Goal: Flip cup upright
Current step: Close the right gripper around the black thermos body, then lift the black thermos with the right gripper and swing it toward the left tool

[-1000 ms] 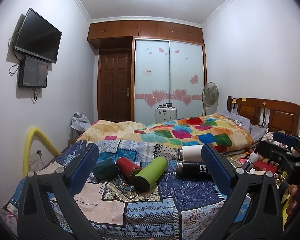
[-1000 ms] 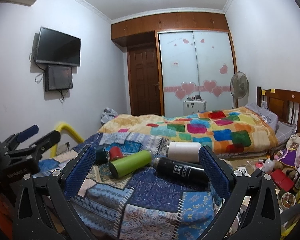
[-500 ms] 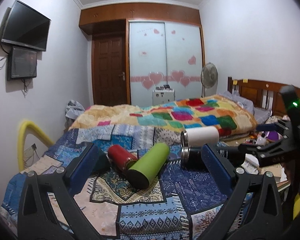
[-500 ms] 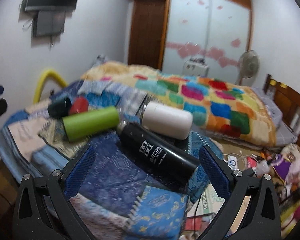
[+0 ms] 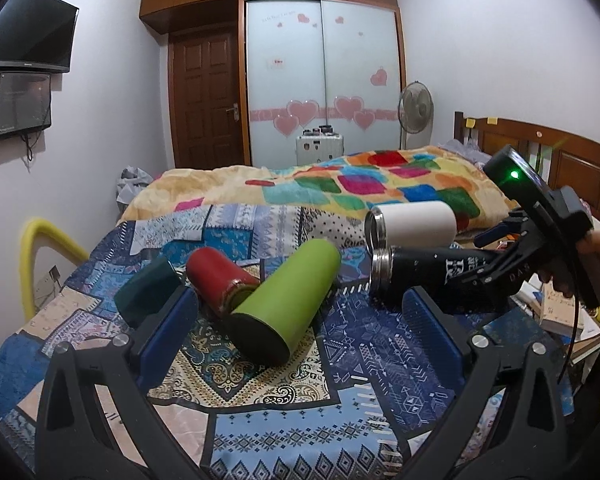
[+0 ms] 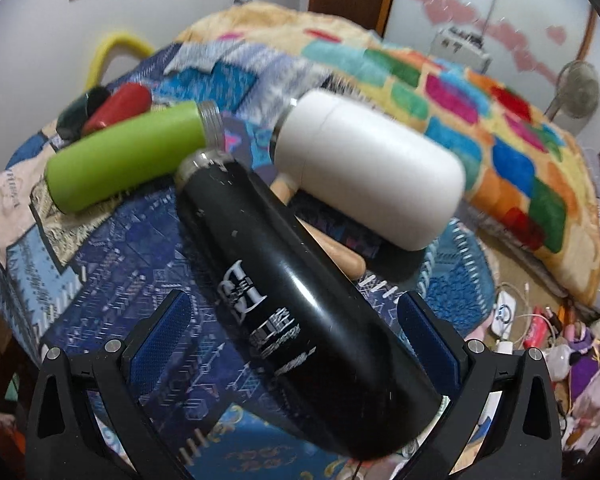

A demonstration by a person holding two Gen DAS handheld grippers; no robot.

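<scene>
Bedroom with a brown door (image 5: pixel 206 100), a fan (image 5: pixel 415 108) and a TV (image 5: pixel 28 32) up on the wall. Big bed at the back with a blanket (image 5: pixel 360 184) of many colours. Up front, a surface under a blue patterned cloth (image 5: pixel 380 356).

Five cups on the cloth, all lying on their sides. Dark green cup (image 5: pixel 144 292) far to the left, touching the red cup (image 5: pixel 216 276). Next, the light green cup (image 5: pixel 288 296), leaning against the red one, flat bottom facing the left camera. Then the white cup (image 5: pixel 416 226) at the back. Just in front of the white one, the black cup (image 5: pixel 416 276), with its silver mouth pointing left.

Right tool (image 5: pixel 496 268) down at the bottom end of the black cup. Seen from the right camera: right tool (image 6: pixel 292 320) spread wide, one blue pad on each side of the black cup (image 6: pixel 300 300), not pinching. Cup lying slanted between the pads, closer to the right pad; cannot tell if touching it. Mouth pointing away from the tool, toward the light green cup (image 6: pixel 124 156). White cup (image 6: pixel 368 176) just beyond, to the right.

Left tool (image 5: pixel 296 312) spread wide too, holding nothing. Light green cup between its pads but farther off. Black cup well apart from it, beyond its right pad.
</scene>
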